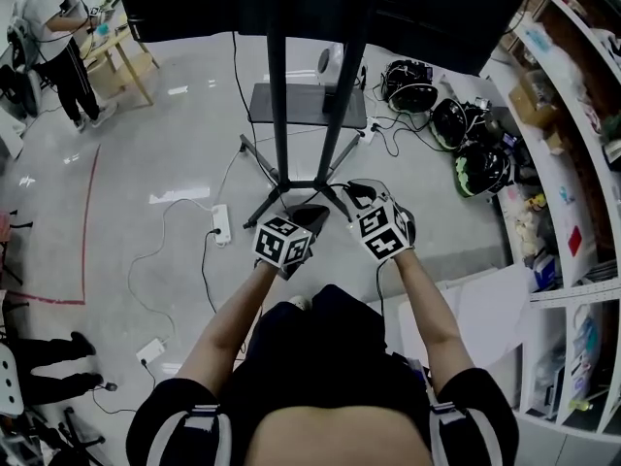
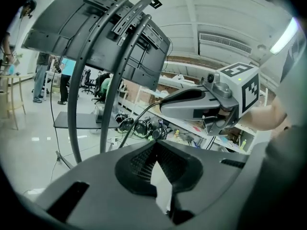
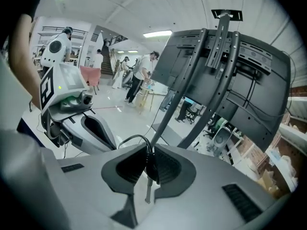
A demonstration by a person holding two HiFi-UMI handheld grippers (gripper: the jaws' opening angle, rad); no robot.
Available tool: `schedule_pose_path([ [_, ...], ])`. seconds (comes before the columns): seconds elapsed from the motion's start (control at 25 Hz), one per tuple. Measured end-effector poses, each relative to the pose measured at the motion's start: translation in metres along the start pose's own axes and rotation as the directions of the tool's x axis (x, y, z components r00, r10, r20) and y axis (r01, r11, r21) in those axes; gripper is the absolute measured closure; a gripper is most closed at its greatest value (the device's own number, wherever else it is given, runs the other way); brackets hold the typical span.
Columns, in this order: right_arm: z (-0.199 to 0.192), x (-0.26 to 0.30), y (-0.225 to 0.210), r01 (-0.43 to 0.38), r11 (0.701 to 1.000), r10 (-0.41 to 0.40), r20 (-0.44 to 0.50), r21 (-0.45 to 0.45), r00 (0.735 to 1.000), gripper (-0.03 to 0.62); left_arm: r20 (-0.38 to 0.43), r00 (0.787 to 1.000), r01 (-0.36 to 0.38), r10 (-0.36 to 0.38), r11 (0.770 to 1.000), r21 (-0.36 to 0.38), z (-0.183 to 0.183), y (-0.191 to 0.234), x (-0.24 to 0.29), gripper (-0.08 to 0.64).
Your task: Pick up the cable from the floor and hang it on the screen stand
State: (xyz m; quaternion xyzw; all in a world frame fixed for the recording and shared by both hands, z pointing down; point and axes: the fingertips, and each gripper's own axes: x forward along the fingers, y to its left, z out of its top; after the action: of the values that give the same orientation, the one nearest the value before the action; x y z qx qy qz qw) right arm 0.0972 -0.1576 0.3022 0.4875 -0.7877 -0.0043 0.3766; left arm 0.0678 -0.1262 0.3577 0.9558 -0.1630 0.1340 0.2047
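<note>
Currently, you are pinching the cable (image 3: 133, 135) in the right gripper (image 3: 149, 164), at the lower centre of its view, clear of the floor. The left gripper (image 2: 156, 150) is sitting pressed together, empty. Pickup looks done; hanging on the stand (image 1: 280, 95), upper centre, is remaining.

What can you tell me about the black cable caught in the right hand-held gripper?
The cable is thin, black and looks rubbery. The right hand-held gripper pinches it between its jaws, up in the air in front of the screen stand, not yet hung on it. Above the grip it arches in a small loop toward the left. Below, a pale, metal-looking tip hangs down. The left gripper view shows a length trailing down from the gripper's nose.
</note>
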Motion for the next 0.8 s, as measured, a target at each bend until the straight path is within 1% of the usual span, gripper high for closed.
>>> schedule_pose_path([
  [0.08,0.015,-0.004,-0.003,0.007,1.000,-0.007,0.020,-0.019,1.000,0.531,0.013,1.000,0.009,-0.010,1.000,0.021,0.011,-0.001,-0.007,0.552],
  [0.16,0.031,-0.007,-0.005,0.017,1.000,-0.016,0.044,-0.026,0.999,0.532,0.031,0.999,0.020,-0.021,0.999,0.027,0.023,-0.001,-0.014,0.552],
  [0.36,0.062,-0.016,-0.025,0.049,0.999,-0.047,0.106,-0.019,0.993,0.531,0.073,0.997,0.027,-0.030,0.999,0.037,0.056,-0.003,-0.022,0.552],
  [0.56,0.083,-0.019,-0.062,0.113,0.993,-0.108,0.116,-0.040,0.987,0.531,0.071,0.996,0.056,-0.059,0.997,0.050,0.083,-0.005,-0.022,0.552],
  [0.72,0.105,-0.021,-0.095,0.152,0.987,-0.143,0.166,-0.044,0.976,0.531,0.063,0.996,0.056,-0.063,0.994,0.098,0.101,0.003,-0.007,0.552],
  [0.8,0.115,-0.022,-0.113,0.171,0.983,-0.157,0.186,-0.060,0.970,0.531,0.066,0.995,0.060,-0.069,0.991,0.121,0.113,0.006,0.004,0.552],
])
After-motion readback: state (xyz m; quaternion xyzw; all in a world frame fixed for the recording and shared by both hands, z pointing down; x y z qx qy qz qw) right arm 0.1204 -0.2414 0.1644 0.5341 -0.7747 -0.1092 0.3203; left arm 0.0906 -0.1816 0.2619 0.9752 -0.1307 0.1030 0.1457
